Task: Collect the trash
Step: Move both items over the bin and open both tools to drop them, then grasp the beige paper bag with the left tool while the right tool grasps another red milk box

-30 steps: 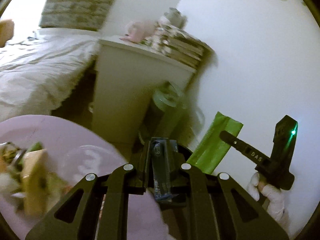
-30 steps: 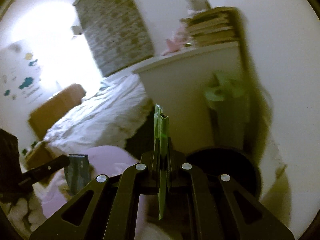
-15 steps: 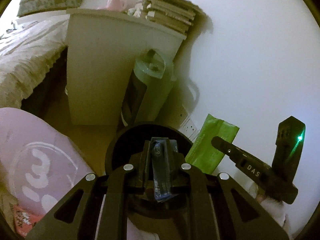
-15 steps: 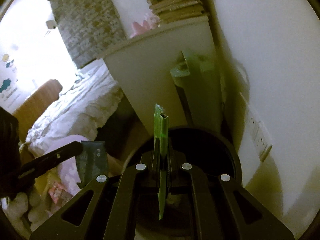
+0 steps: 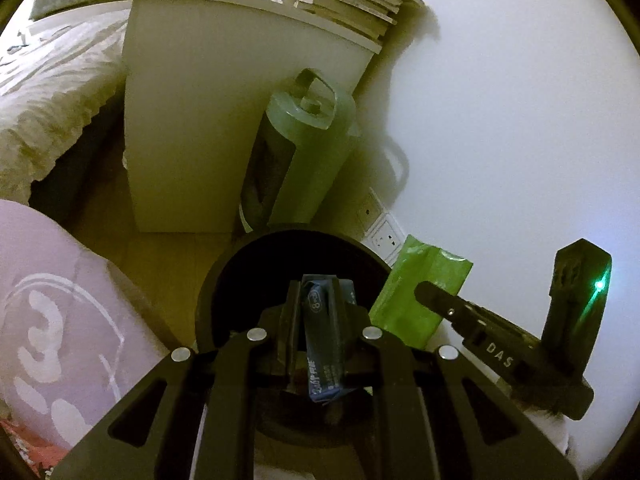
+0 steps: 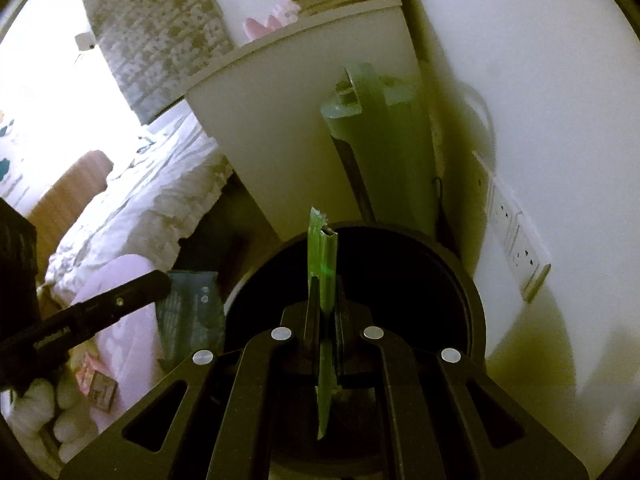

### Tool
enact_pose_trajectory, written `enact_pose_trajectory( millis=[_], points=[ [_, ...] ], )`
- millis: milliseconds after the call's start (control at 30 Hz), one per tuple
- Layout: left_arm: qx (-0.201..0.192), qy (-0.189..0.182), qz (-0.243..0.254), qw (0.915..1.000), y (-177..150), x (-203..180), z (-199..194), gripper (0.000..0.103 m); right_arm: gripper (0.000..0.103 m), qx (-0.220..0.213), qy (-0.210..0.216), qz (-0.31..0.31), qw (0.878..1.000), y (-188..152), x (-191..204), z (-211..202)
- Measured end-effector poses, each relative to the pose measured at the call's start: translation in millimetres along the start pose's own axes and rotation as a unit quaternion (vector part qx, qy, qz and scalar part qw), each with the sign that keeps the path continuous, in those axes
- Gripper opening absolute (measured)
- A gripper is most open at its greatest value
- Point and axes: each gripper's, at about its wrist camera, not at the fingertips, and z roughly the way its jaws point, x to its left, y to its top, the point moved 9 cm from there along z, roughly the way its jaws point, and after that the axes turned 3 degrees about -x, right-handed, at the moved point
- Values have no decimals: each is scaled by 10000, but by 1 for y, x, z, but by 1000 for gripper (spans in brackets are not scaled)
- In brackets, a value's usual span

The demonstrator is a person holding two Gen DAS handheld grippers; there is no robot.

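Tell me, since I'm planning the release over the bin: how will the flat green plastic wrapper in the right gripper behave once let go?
The flat green plastic wrapper looks thin and empty, so probably very light and apt to flutter, not drop straight. It stands upright above the right gripper, suggesting some crease stiffness. The round black bin lies directly below, so it likely lands inside.

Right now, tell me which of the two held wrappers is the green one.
The green wrapper is pinched in the right claw over the black bin. The left claw holds the other, a dark blue wrapper with white print.
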Motion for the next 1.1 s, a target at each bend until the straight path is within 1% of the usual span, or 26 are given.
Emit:
enact_pose_trajectory(
  millis=[133,200,233,267,300,333,367,400,500,567,600,633,733,800,933,1000,1033,1067,1100],
  points=[
    [59,-42,18,10000,-1,-4,5,15,7,58,-21,10,10000,-1,-3,1],
    [108,-37,24,9999,-2,-5,7,17,11,117,-33,45,9999,-1,-4,2],
    [130,-50,30,9999,-2,-6,7,18,22,148,-38,75,9999,-2,-5,1],
    [153,-56,39,9999,-2,-7,6,20,38,155,-29,124,9998,-3,-5,0],
    [159,-46,47,9999,-2,-8,5,29,45,118,9,211,9997,-2,-6,-2],
    [147,-22,55,9999,-2,-8,3,41,58,84,23,253,9996,-2,-6,-4],
    [97,16,60,9999,-2,-7,0,46,65,38,14,288,9996,-1,-6,-6],
    [64,34,63,10000,-2,-7,-3,53,65,20,13,296,9996,0,-7,-7],
    [17,65,12,10000,-3,-6,-11,54,65,32,70,291,9995,0,-4,-10],
    [-45,110,-31,9999,-4,-4,-22,57,65,30,129,284,9995,-1,0,-12],
    [-83,146,-47,9998,-5,-2,-27,61,65,35,178,269,9995,-2,4,-14],
    [-132,188,-63,9997,-6,0,-33,62,65,48,210,250,9995,-3,6,-14],
    [-294,360,-168,9988,-11,13,-57,62,70,132,317,186,9992,-8,18,-13],
    [-419,508,-297,9974,-15,25,-74,62,70,188,397,150,9989,-11,27,-13],
    [-740,994,-534,9909,-24,60,-117,62,70,344,631,-61,9974,-21,58,-11],
    [-908,1299,-644,9853,-30,81,-142,62,70,419,768,-206,9960,-26,77,-10],
    [-990,1509,-692,9811,-35,95,-156,62,70,484,898,-331,9942,-31,93,-10],
    [-1030,1639,-711,9785,-37,103,-163,62,70,535,995,-428,9927,-34,104,-10],
    [-1083,1866,-738,9737,-42,116,-175,62,70,609,1127,-570,9901,-39,120,-10]
  ],
)
